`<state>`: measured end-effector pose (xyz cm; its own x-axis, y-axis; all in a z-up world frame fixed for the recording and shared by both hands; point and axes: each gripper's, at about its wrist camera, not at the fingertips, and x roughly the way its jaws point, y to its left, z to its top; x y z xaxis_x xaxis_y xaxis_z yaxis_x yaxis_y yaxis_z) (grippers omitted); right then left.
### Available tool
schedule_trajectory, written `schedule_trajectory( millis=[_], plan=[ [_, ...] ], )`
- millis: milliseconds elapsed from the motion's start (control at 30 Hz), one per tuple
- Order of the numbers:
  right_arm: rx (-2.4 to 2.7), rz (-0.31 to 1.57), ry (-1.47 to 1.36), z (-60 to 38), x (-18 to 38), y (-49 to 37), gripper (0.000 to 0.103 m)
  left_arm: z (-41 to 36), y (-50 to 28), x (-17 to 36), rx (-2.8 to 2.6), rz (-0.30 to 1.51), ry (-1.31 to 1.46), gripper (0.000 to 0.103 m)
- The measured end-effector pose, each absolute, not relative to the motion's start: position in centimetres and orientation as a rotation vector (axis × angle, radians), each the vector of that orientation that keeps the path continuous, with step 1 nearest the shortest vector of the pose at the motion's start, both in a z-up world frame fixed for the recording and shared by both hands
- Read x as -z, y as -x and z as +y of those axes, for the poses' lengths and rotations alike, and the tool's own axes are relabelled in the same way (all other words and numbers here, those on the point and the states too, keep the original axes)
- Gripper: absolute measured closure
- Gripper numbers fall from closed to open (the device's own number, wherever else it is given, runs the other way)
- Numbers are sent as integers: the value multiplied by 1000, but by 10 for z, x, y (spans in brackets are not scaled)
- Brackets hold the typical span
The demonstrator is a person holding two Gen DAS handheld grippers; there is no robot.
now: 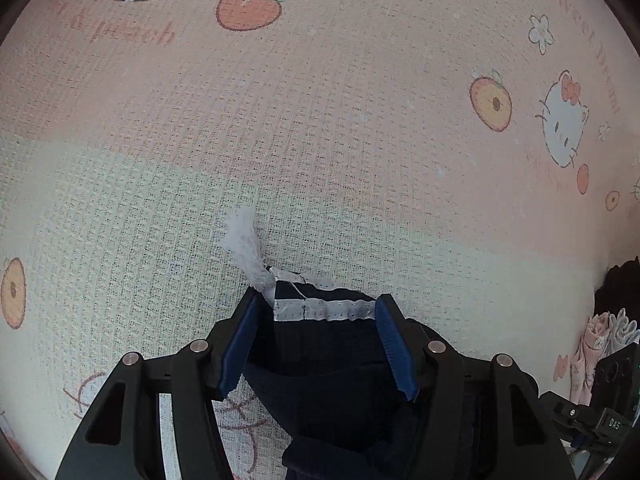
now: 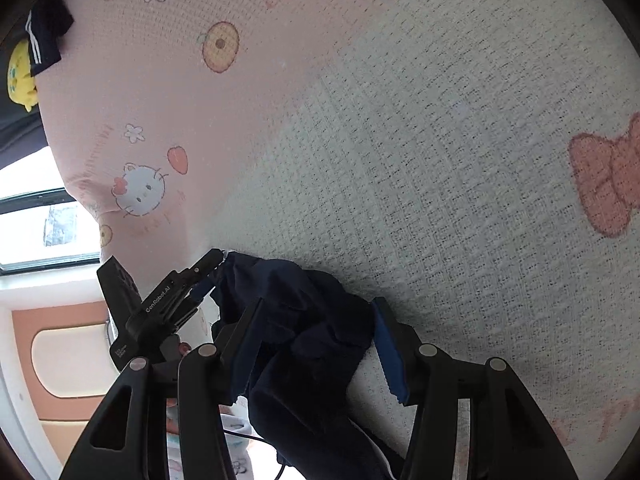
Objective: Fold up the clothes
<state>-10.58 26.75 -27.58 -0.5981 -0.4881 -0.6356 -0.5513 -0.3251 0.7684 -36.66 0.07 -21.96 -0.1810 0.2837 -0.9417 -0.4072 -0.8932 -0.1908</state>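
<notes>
A dark navy garment (image 1: 328, 392) with a white band (image 1: 328, 310) and a frayed white cord (image 1: 246, 244) lies bunched on the bed. My left gripper (image 1: 318, 300) is open, its blue pads (image 1: 236, 356) wide apart with the banded edge between them. In the right wrist view the same navy garment (image 2: 296, 320) is heaped between the wide-apart fingers of my open right gripper (image 2: 316, 304) and trails down toward the camera. The left gripper (image 2: 212, 260) shows there from the side, its tip at the garment's far corner.
The bed sheet (image 1: 320, 120) is pink and pale green waffle cloth with cartoon cat and peach prints. A pink printed cloth (image 1: 592, 344) lies at the right edge. A dark striped garment (image 2: 44, 36) and a yellow toy (image 2: 22, 76) sit far left, past the bed's edge by a window (image 2: 40, 216).
</notes>
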Motion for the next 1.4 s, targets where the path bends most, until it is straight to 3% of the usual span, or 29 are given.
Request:
schedule_trajectory(
  millis=[233, 333, 400, 467, 500, 633, 667, 800, 1233, 1400],
  plan=[
    [-2094, 1849, 1339, 267, 279, 104, 51, 3, 358, 225, -2159, 241, 1606, 46],
    [-2140, 1717, 1372, 260, 274, 111, 66, -1, 352, 228, -2171, 258, 1572, 46],
    [-2175, 1592, 1399, 255, 270, 114, 82, -5, 348, 230, -2177, 259, 1546, 46],
    [-2220, 1460, 1422, 249, 266, 118, 89, -6, 344, 228, -2185, 274, 1514, 47],
    [-2245, 1399, 1433, 247, 263, 119, 89, -5, 342, 225, -2190, 284, 1496, 48],
    [-2324, 1115, 1460, 231, 250, 130, 89, -4, 333, 217, -2205, 323, 1427, 82],
    [-2337, 1046, 1462, 226, 246, 132, 89, -4, 331, 215, -2209, 332, 1410, 86],
    [-2376, 833, 1455, 213, 235, 140, 89, -3, 323, 206, -2222, 370, 1340, 88],
    [-2448, 818, 1358, 220, 191, 145, 89, -6, 323, 167, -2246, 411, 1203, 90],
    [-2476, 712, 1354, 209, 164, 146, 89, -24, 331, 143, -2256, 350, 1193, 90]
  ],
)
